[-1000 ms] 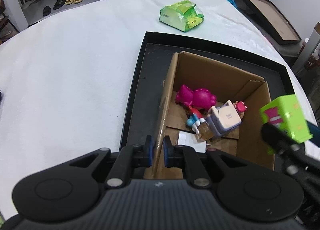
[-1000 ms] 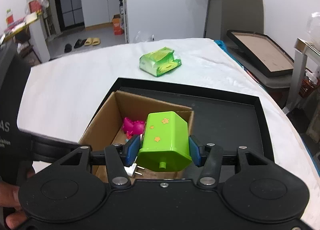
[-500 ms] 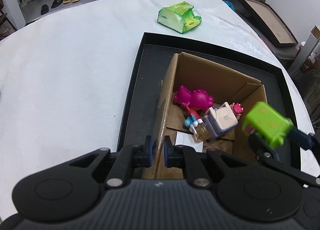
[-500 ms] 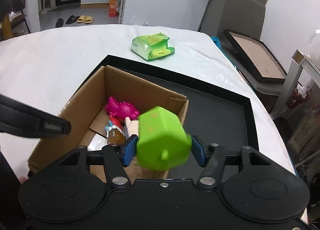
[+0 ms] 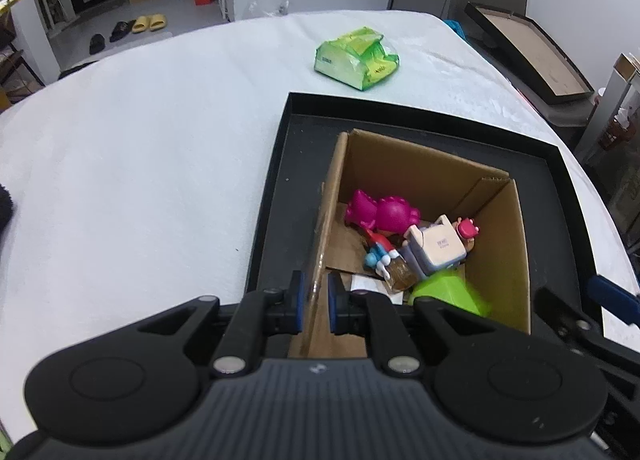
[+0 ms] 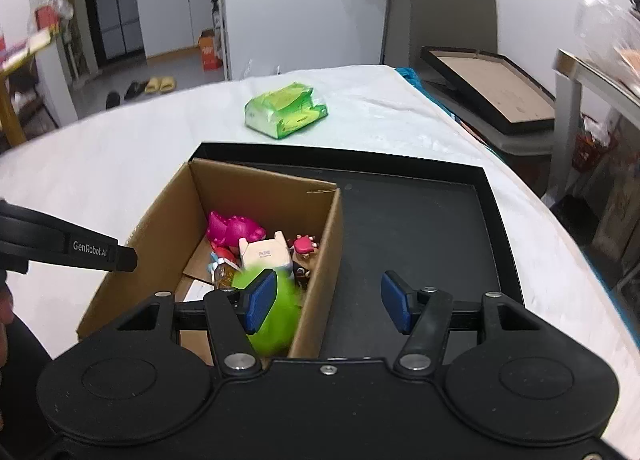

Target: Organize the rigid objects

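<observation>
A cardboard box (image 5: pixel 424 168) (image 6: pixel 256 184) stands in a black tray (image 5: pixel 276 188) (image 6: pixel 420 228) on the white table. Inside lie a magenta toy (image 5: pixel 380 212) (image 6: pixel 232 228), a white block toy (image 5: pixel 438 248) (image 6: pixel 266 252), small figures, and a green block (image 5: pixel 452 294) (image 6: pixel 272 320), blurred, at the box's near right corner. My left gripper (image 5: pixel 314 298) is shut on the box's left wall. My right gripper (image 6: pixel 328 302) is open above the box's right wall, with nothing between its pads.
A green snack pack (image 5: pixel 356 58) (image 6: pixel 286 110) lies on the table behind the tray. A second black tray (image 5: pixel 528 48) (image 6: pixel 488 88) leans off the table at the right. The tray's right half (image 6: pixel 416 244) holds nothing.
My right gripper carried the green block over the box, opened, and let it go; the block now lies in the box. The left gripper kept its hold on the box wall.
</observation>
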### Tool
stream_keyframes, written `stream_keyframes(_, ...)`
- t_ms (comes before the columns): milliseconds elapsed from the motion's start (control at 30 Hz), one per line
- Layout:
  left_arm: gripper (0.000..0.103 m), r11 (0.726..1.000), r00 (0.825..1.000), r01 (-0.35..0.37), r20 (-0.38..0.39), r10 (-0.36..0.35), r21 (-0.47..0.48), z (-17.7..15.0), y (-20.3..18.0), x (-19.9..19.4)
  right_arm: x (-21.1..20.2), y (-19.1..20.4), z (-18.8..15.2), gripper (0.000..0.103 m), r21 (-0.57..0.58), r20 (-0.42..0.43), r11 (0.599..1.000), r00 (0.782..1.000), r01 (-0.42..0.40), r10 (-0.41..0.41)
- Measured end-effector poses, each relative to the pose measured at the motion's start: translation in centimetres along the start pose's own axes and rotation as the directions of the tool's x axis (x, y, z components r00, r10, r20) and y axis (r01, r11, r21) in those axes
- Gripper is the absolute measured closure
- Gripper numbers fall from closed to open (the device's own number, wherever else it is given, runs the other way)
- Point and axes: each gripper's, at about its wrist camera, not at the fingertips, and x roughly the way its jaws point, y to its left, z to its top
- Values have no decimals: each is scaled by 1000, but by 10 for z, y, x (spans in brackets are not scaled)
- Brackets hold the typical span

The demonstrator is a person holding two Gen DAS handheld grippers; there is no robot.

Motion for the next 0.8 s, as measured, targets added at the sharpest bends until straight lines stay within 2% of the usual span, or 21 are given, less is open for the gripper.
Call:
stream_keyframes(200, 89, 1000, 1000, 11, 16, -11, 17, 2, -7, -13, -20, -17, -2, 44, 88, 19, 995, 999, -52, 51)
stream_keyframes(267, 89, 999, 1000, 21, 7, -22, 29, 3, -9, -17, -25, -20, -3, 39, 117, 27, 991, 997, -70, 67)
stream_keyframes(333, 88, 999, 999, 34, -17, -34, 40, 3, -11, -22, -32, -24, -3, 27, 144, 33, 986, 996, -84, 80)
stream_keyframes(367, 87, 998, 999, 39, -20, -38, 47, 2, -13, -26, -36, -26, -4, 24, 159, 40, 983, 996, -90, 85)
stream_keyframes(433, 80, 998, 1000, 21, -20, -20, 67, -1, -16, -35, -42, -29, -4, 18, 187, 50, 977, 994, -101, 93)
stream_keyframes(467, 73, 997, 1000, 11, -18, -9, 78, -3, -18, -39, -46, -31, -4, 17, 197, 53, 975, 994, -107, 99)
stream_keyframes(500, 67, 996, 1000, 14, -17, -13, 83, -5, -18, -43, -49, -32, -4, 14, 203, 57, 973, 993, -112, 102)
stream_keyframes(633, 55, 996, 999, 46, -25, -44, 77, -10, -16, -59, -64, -37, -6, 2, 224, 69, 970, 994, -99, 85)
stream_keyframes(800, 43, 995, 998, 67, 1, -67, 75, -11, -13, -84, -81, -49, -10, 0, 263, 56, 961, 996, -89, 77)
